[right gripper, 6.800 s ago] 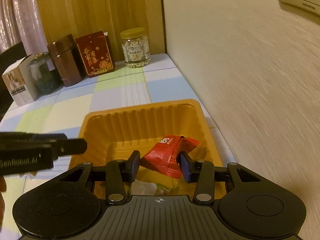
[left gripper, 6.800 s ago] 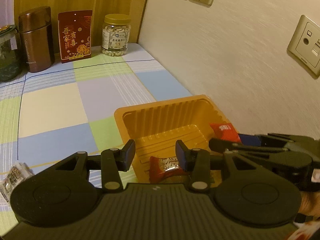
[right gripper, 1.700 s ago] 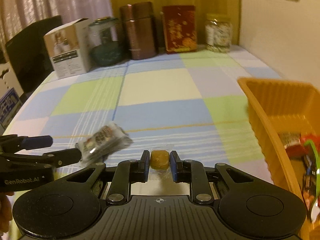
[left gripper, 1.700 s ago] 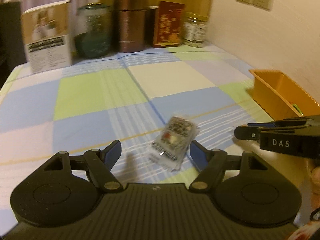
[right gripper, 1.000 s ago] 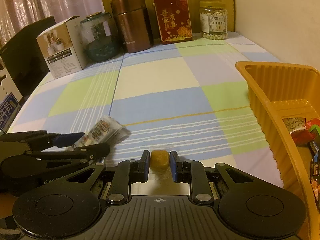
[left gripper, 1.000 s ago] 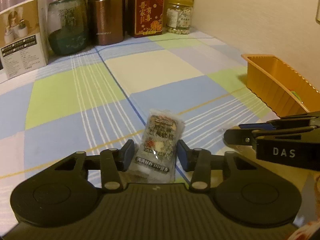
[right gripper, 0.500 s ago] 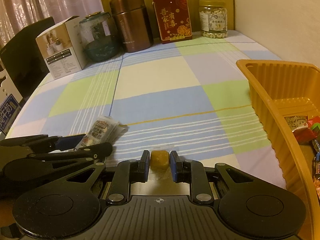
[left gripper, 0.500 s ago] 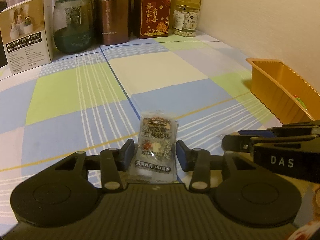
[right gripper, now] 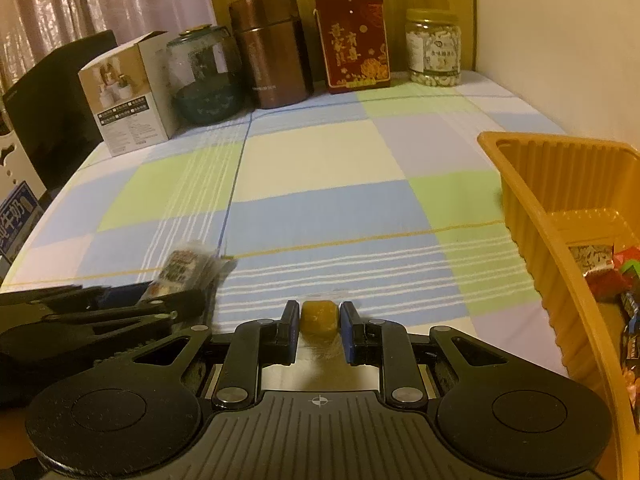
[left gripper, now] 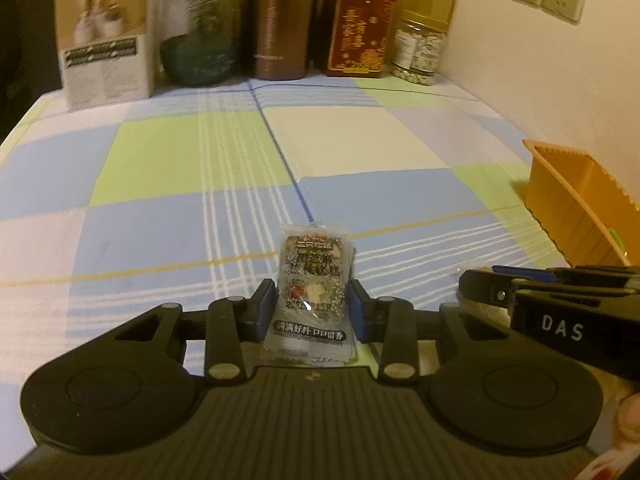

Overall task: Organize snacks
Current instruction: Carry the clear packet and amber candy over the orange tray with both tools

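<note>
The left gripper point(left gripper: 312, 308) has its two fingers closed to the width of a grey snack packet point(left gripper: 312, 280), and the blue pads touch its two long sides, so the packet looks gripped; whether it is lifted off the checked tablecloth point(left gripper: 192, 184) or only rests on it, I cannot tell. The right gripper point(right gripper: 319, 330) is closed much narrower, on a small amber candy point(right gripper: 318, 316) in a clear wrapper, with both pads against it (the candy sits low, near the cloth).

Both grippers are loaded, so the step in hand is, as I judge, the pick-up of two loose snacks. The next move calls for carrying them to the orange tray point(right gripper: 520, 184), which stands to the right near the wall and already holds several wrapped snacks. The right gripper is nearer to the tray, so it should probably go first, and each must pass above the rim before its fingers open
</note>
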`<action>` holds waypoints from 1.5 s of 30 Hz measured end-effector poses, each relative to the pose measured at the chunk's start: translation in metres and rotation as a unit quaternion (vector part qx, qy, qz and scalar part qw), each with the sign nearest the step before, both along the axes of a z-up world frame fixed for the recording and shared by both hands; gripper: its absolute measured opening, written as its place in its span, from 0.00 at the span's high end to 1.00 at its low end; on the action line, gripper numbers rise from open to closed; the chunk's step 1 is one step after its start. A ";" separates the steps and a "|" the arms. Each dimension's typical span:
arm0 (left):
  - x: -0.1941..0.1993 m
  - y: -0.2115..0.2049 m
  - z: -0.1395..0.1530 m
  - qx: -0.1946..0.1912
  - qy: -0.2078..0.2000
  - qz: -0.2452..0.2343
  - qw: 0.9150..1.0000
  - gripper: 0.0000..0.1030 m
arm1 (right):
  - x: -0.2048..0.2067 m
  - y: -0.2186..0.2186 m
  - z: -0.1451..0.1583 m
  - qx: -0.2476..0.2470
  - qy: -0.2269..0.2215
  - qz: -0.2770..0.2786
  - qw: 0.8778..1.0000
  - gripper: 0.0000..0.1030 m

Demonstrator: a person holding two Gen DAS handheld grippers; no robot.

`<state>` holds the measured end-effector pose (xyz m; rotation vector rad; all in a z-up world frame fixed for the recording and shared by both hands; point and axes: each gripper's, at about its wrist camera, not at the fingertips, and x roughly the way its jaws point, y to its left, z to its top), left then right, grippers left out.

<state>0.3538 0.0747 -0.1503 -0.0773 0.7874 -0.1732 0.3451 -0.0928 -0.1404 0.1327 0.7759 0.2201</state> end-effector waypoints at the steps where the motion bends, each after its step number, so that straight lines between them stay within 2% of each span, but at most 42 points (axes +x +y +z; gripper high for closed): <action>1: -0.002 0.002 0.001 -0.004 0.003 0.004 1.000 0.66 | -0.001 0.000 0.000 0.001 0.001 0.001 1.000 0.79; 12: -0.048 0.001 0.031 -0.034 0.008 0.044 0.998 0.66 | -0.035 -0.005 0.023 -0.004 -0.016 0.020 1.000 0.79; 22: -0.110 -0.014 0.072 -0.058 0.007 0.068 0.996 0.66 | -0.097 -0.024 0.060 0.001 -0.028 0.019 0.999 0.79; 35: -0.195 -0.039 0.119 -0.055 -0.009 0.072 0.996 0.66 | -0.172 -0.046 0.106 0.017 -0.050 0.016 0.998 0.79; 45: -0.229 -0.060 0.138 -0.052 -0.022 0.059 0.997 0.66 | -0.209 -0.067 0.120 0.012 -0.065 0.008 0.998 0.79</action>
